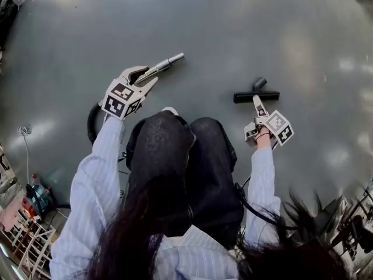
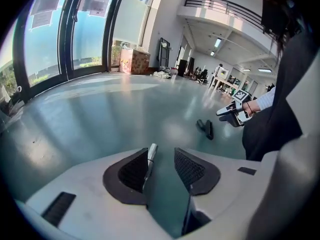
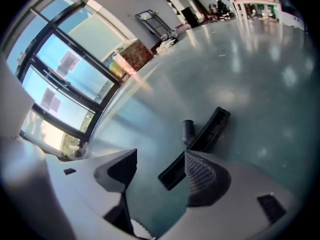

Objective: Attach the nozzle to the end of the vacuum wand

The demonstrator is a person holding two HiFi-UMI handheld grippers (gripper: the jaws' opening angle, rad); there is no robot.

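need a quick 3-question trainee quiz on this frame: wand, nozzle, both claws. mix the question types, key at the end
1. Short answer: what lies between the open jaws of the left claw?
2. True or false: the nozzle is already fitted on the vacuum wand.
3. Pick one. The right claw is:
A) shut on the nozzle
B) open, with the nozzle lying on the floor just ahead of it
C) shut and empty

Key
1. The metal tip of the vacuum wand.
2. False. They lie apart on the floor.
3. B
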